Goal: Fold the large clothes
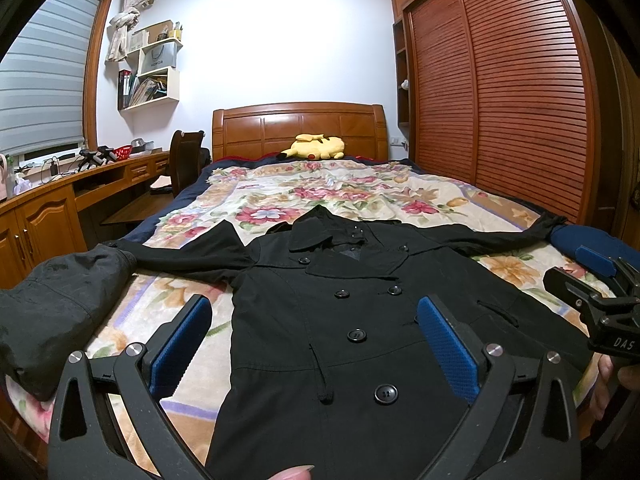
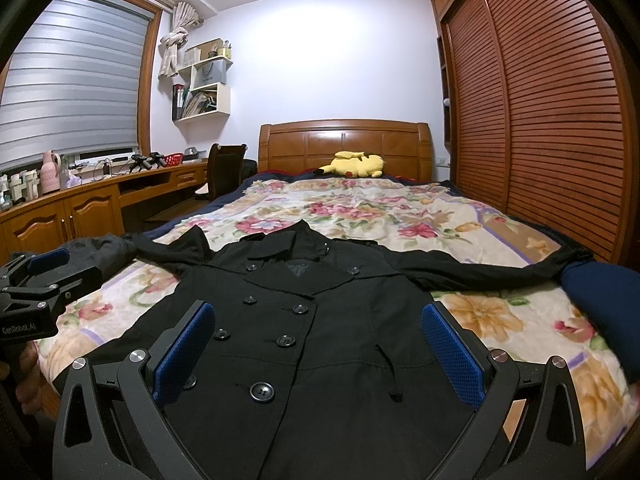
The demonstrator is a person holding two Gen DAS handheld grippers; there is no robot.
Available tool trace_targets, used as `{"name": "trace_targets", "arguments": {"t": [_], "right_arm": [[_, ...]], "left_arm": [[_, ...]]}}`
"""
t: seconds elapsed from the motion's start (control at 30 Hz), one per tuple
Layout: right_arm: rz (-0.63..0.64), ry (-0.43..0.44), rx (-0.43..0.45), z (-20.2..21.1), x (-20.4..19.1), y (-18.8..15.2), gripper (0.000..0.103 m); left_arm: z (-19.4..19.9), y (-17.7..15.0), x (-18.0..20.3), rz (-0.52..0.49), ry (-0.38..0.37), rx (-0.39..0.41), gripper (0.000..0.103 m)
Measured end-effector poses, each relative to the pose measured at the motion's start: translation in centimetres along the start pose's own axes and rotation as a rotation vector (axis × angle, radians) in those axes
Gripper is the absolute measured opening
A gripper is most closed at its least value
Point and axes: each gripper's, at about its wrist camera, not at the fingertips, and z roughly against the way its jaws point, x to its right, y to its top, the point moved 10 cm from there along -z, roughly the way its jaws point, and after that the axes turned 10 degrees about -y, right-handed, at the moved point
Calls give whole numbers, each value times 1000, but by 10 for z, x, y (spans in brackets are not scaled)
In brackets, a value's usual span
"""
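Observation:
A black double-breasted coat (image 1: 360,312) lies face up and spread flat on the bed, collar toward the headboard, both sleeves stretched out sideways; it fills the right wrist view too (image 2: 320,320). My left gripper (image 1: 316,344) is open and empty, hovering above the coat's lower front. My right gripper (image 2: 320,348) is open and empty, also above the lower front. The right gripper shows at the right edge of the left wrist view (image 1: 600,300); the left gripper shows at the left edge of the right wrist view (image 2: 36,292).
The bed carries a floral blanket (image 1: 320,192). A dark grey garment (image 1: 52,312) is bundled on the bed's left edge, a navy garment (image 2: 600,300) on its right. A yellow plush toy (image 1: 316,146) lies by the headboard. A desk runs left, a wardrobe right.

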Motion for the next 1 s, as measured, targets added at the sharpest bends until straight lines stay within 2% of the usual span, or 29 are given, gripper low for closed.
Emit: {"name": "trace_targets", "arguments": {"t": [0.17, 0.33, 0.57, 0.7, 1.0], "right_arm": [[4, 5, -11, -2, -2, -2, 103], [7, 24, -43, -11, -7, -3, 103], [12, 35, -53, -23, -12, 14, 103], [16, 41, -59, -34, -17, 17, 103], [39, 58, -70, -67, -37, 24, 103]], "left_arm": [[-1, 0, -3, 10, -4, -13, 103], [2, -3, -9, 10, -4, -71, 103], [-5, -4, -28, 17, -17, -116, 103], [-11, -4, -43, -2, 4, -125, 103], [-37, -2, -89, 24, 29, -157, 103]]}}
